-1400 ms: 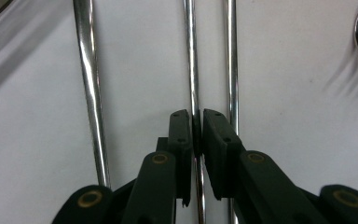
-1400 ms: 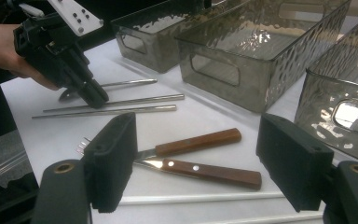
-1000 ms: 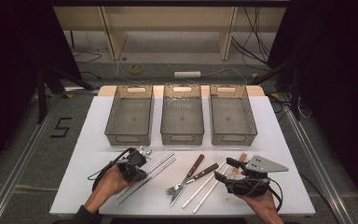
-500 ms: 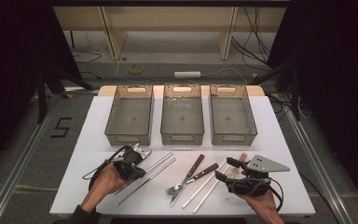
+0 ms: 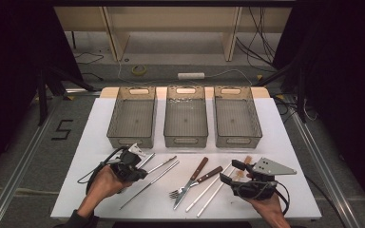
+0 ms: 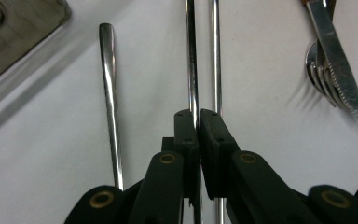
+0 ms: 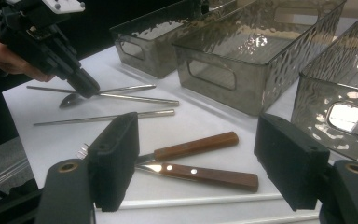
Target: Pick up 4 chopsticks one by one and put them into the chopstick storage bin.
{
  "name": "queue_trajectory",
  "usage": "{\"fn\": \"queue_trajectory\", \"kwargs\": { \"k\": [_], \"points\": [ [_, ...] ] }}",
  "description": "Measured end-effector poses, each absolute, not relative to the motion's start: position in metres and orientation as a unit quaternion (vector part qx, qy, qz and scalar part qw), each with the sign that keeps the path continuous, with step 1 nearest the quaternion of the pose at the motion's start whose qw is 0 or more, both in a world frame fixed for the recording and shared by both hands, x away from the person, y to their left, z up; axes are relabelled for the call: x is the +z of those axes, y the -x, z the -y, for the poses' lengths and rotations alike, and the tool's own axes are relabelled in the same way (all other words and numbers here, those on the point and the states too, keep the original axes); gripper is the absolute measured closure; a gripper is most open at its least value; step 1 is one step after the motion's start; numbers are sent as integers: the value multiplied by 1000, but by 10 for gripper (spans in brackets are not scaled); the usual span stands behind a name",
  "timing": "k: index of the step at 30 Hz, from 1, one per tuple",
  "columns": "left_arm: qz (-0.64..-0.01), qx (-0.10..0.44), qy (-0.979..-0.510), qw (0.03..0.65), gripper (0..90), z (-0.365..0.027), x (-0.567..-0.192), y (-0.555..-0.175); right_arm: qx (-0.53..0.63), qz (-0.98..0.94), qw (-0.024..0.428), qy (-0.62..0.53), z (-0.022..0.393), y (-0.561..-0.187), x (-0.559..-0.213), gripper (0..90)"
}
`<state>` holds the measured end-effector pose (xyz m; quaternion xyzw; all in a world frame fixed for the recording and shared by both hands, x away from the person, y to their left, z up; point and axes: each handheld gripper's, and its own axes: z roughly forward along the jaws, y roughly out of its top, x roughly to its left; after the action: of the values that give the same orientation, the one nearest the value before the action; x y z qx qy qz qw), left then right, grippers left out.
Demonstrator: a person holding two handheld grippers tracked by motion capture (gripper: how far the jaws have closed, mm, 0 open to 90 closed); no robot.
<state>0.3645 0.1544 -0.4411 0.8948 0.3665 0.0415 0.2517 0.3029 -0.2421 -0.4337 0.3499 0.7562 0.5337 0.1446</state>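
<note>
My left gripper (image 5: 140, 174) is down at the table's front left. In the left gripper view its jaws (image 6: 196, 116) are shut on a thin metal chopstick (image 6: 192, 70). A second metal chopstick (image 6: 216, 56) lies just beside it, and a spoon handle (image 6: 109, 93) lies on the other side. My right gripper (image 5: 232, 172) hovers at the front right, open, with nothing between its pads (image 7: 198, 140). Beyond it lie a wooden-handled knife (image 7: 205, 173) and fork (image 7: 191, 145). The right gripper view also shows the left gripper (image 7: 86, 88) tipped down onto the metal chopstick (image 7: 140, 98).
Three smoky plastic bins (image 5: 132, 141) (image 5: 185, 141) (image 5: 237, 141) stand in a row at the back of the white table (image 5: 285, 142). Two white chopsticks (image 5: 209, 190) lie near the knife (image 5: 197, 171) and fork (image 5: 175, 194). The second metal chopstick (image 5: 152, 183) runs diagonally.
The left hand has shifted slightly over the metal chopsticks. The right gripper has kept still.
</note>
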Motion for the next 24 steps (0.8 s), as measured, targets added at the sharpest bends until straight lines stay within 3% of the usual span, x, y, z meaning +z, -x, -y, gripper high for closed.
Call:
{"fn": "queue_trajectory", "kwargs": {
  "k": [24],
  "points": [
    [-366,63,-878,302,855,-171,-415,-357,534,-756,144,-350,243,-303,-434,317]
  ]
}}
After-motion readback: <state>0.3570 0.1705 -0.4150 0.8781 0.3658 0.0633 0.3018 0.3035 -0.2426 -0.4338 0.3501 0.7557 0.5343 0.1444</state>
